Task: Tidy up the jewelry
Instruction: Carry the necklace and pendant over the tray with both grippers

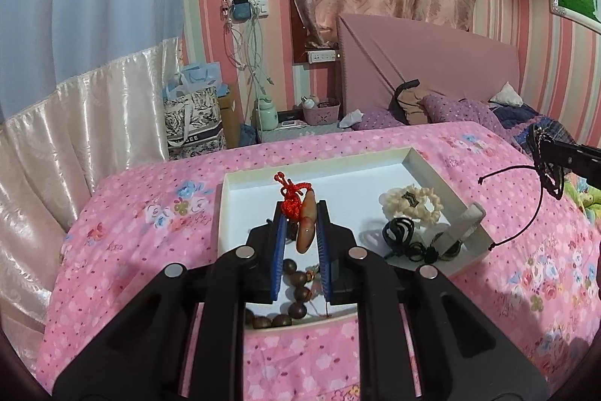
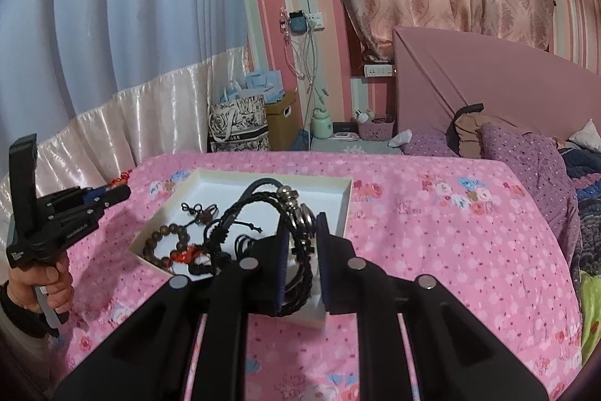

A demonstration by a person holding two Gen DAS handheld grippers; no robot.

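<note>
A white shallow tray [image 1: 417, 158] lies on the pink floral bedspread. My left gripper [image 1: 300, 213] is shut on an orange pendant with a red knotted cord [image 1: 305, 224] and holds it above the tray. Under it lies a brown wooden bead bracelet [image 1: 293, 282]. A cream bead bracelet [image 1: 411, 203] and black cords [image 1: 400, 235] lie at the tray's right. My right gripper [image 2: 302, 222] is shut on a black braided leather bracelet with metal beads [image 2: 296, 213] above the tray [image 2: 343, 203]. The bead bracelet [image 2: 165, 241] also shows there. The left gripper [image 2: 109, 194] is at that view's left.
The bed's pink headboard [image 1: 432, 62] and purple pillows [image 1: 462, 109] lie behind. A nightstand with a basket [image 1: 321, 111] and a mint bottle [image 1: 267, 113] stands beyond the bed. A printed tote bag [image 1: 193, 123] stands by the curtain.
</note>
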